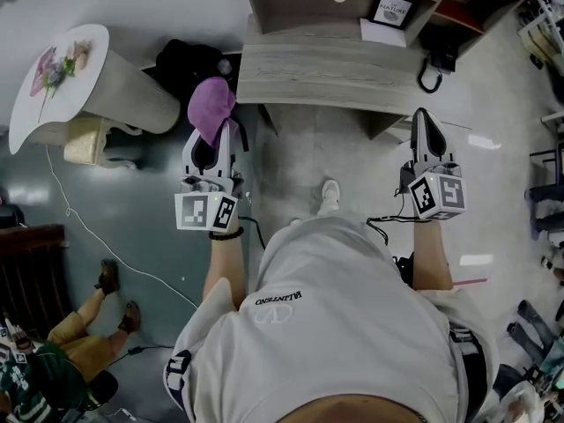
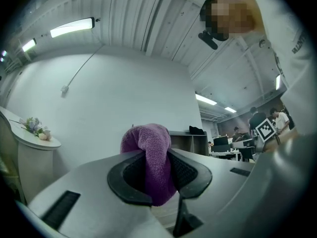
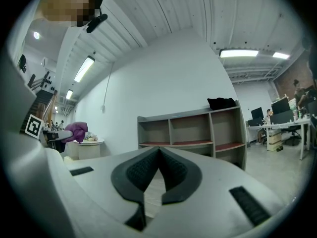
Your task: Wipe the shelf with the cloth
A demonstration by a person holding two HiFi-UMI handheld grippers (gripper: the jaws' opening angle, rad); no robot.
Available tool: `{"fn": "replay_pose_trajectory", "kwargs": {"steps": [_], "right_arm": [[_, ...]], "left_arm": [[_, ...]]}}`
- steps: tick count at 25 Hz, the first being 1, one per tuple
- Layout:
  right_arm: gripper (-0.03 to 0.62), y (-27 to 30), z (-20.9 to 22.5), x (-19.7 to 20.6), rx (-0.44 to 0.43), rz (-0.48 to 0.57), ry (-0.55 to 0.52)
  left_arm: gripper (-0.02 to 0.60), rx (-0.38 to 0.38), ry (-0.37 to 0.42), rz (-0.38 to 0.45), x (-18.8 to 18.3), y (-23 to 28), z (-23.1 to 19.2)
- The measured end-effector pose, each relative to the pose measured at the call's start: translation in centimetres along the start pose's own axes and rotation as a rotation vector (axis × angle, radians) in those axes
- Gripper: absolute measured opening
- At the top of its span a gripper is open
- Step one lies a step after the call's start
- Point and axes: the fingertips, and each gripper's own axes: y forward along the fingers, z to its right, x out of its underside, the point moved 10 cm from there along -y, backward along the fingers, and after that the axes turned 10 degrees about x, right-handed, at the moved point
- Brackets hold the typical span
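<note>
Standing on the bare floor [image 1: 304,144] just short of the wooden shelf [image 1: 335,73], the person has open room on the near side. The shelf's near edge runs across just ahead of both tools. Off to the left, a white rounded counter [image 1: 88,47] with flowers [image 1: 55,67] stands apart from the shelf's left end, and a thin cable [image 1: 106,245] trails over the floor there. The left tool [image 1: 214,144] is clamped on the purple cloth [image 1: 211,108], which bunches up past its tips in the air near the shelf's left end, apart from it. The right tool [image 1: 425,120] hovers closed, tips pressed together with nothing between them, before the shelf's right part.
</note>
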Motion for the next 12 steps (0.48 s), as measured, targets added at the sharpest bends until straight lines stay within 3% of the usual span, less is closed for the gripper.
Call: {"fn": "replay_pose_trajectory", "kwargs": {"steps": [12], "right_arm": [[-0.002,8.2,6.2,-1.1,-0.04,-0.005,-0.012]], "left_arm": [[0.089,0.006,-0.005,0.004,1.5,11.0,0.9]]}}
